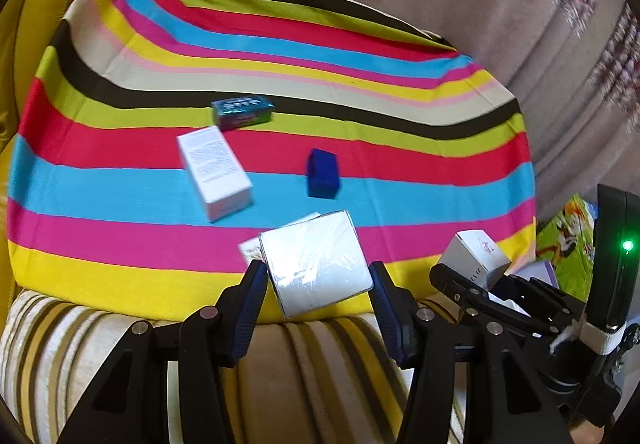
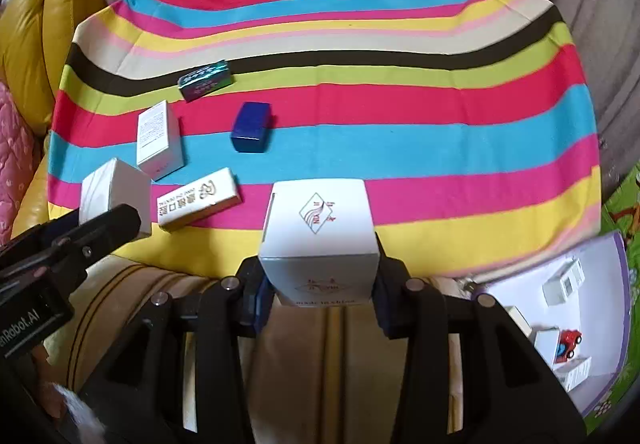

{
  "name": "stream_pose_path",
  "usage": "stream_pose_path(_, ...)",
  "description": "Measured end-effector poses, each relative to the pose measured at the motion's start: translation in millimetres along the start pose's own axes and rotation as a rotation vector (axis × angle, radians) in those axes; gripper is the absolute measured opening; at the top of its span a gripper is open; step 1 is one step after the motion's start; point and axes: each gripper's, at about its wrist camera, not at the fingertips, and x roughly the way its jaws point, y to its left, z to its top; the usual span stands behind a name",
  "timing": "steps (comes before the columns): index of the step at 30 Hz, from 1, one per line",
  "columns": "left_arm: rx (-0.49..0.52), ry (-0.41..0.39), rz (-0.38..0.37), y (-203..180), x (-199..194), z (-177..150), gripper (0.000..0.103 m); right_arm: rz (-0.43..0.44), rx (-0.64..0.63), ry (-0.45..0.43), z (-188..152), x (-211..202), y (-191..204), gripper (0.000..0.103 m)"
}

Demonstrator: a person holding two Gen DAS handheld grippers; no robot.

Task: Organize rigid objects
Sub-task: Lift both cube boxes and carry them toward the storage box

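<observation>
Left claw (image 1: 318, 276): held low at the near edge of the striped cloth (image 1: 120, 228), fingers pointing forward over the cloth. A silver-wrapped box (image 1: 316, 264) sits tilted between its blue pads (image 1: 250, 308). The left pad appears to touch the box; contact on the right pad is hard to confirm from the left wrist view, though the right wrist view shows the box lifted at the claw tip, so it is taken as gripped.

Right claw (image 2: 320, 276): level with the left one, to its right, also at the near edge of the cloth. It is clamped on a white logo box (image 2: 320, 236), held upright with the diamond logo facing up and forward.

Count of boxes, placed relative to the dark blue box (image 2: 252, 126):
- One dark blue box, on the cyan stripe near mid-cloth.
- One shiny teal box (image 2: 206, 80), beyond it and to its left, on the green stripe.
- One tall white box (image 2: 158, 140) with fine print, just to its left.
- One long white box (image 2: 198, 204) with gold lettering, nearer than it and to its left, beside the silver-wrapped box.
- Two held boxes, both nearer than it.

Six boxes in total on or over the cloth. The cloth lies on a sofa cushion (image 2: 132, 292), not a tabletop.
</observation>
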Motion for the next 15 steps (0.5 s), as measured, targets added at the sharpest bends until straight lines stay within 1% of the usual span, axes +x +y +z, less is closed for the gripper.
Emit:
stream_pose_path(9, 0.080, 0.038, -0.052, -41.8, 0.7, -8.9, 0.053, -0.016, 0.074, -0.010, -15.6, -22.8, -37.2, 0.045)
stream_pose_path(15, 0.137, 0.071, -0.089, -72.1, 4.9, -16.5, 0.053, -0.046, 0.110, -0.010, -28.3, -33.5, -61.7, 0.045)
